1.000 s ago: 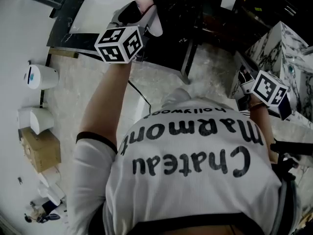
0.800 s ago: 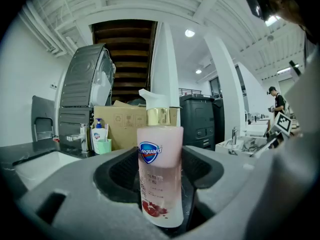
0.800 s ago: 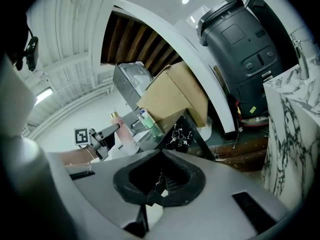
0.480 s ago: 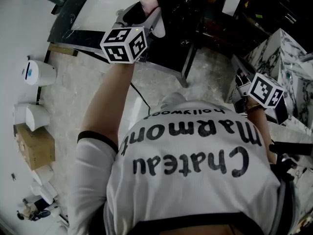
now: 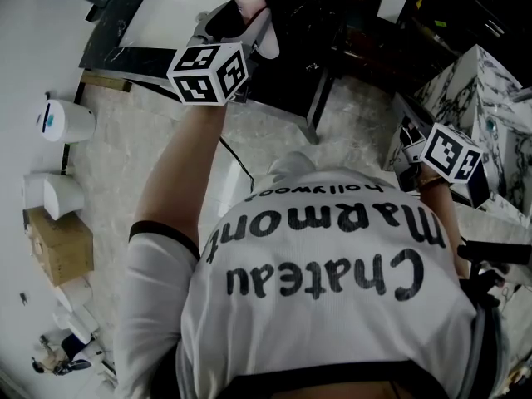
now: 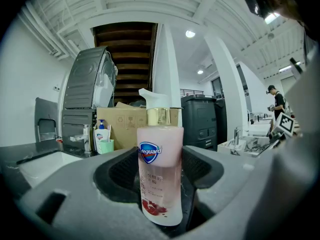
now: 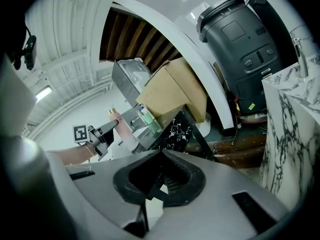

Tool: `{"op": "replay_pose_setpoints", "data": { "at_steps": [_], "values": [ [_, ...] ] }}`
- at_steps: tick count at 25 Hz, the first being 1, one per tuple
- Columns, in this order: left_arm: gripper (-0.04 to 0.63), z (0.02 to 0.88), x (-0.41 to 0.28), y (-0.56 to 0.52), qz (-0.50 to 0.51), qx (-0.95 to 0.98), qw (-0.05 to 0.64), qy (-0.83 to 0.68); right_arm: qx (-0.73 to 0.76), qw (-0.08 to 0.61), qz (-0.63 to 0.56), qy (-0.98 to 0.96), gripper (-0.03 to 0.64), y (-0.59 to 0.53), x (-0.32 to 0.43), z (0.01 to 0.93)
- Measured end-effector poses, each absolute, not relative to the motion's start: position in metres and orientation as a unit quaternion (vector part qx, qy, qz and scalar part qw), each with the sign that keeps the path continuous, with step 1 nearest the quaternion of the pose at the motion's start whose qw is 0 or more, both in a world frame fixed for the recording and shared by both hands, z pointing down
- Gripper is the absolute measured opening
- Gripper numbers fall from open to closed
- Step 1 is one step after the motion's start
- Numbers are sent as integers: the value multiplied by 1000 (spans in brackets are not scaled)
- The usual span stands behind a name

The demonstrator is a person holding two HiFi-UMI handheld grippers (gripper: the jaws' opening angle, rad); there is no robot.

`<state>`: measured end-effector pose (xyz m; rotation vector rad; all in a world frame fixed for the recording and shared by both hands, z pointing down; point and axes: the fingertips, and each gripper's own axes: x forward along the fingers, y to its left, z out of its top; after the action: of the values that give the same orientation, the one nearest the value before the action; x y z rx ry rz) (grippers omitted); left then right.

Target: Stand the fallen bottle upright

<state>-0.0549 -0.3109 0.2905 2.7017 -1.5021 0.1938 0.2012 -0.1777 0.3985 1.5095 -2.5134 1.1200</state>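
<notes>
Your left hand-held gripper [image 5: 239,27] clamped part-open on bottle [image 6: 160,149]. Bottle already upright, pump at 12 o'clock. Sits over worktop [image 5: 112,44], 12 o'clock in head view; base contact unclear. Left to do: set down, release. Your right hand-held gripper [image 7: 160,156] at 3 o'clock, jaws together, empty.

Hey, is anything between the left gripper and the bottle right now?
Nothing visible. The bottle already stands upright between the left gripper's fingers, which press its sides.
</notes>
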Motion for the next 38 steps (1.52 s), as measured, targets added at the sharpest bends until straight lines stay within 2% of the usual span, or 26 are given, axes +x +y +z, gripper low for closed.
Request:
{"op": "replay_pose_setpoints", "data": {
  "at_steps": [38],
  "values": [
    [272, 298, -60, -302, 68, 854, 25, -515, 474, 4, 350, -808, 10, -176, 198, 397]
  ]
}}
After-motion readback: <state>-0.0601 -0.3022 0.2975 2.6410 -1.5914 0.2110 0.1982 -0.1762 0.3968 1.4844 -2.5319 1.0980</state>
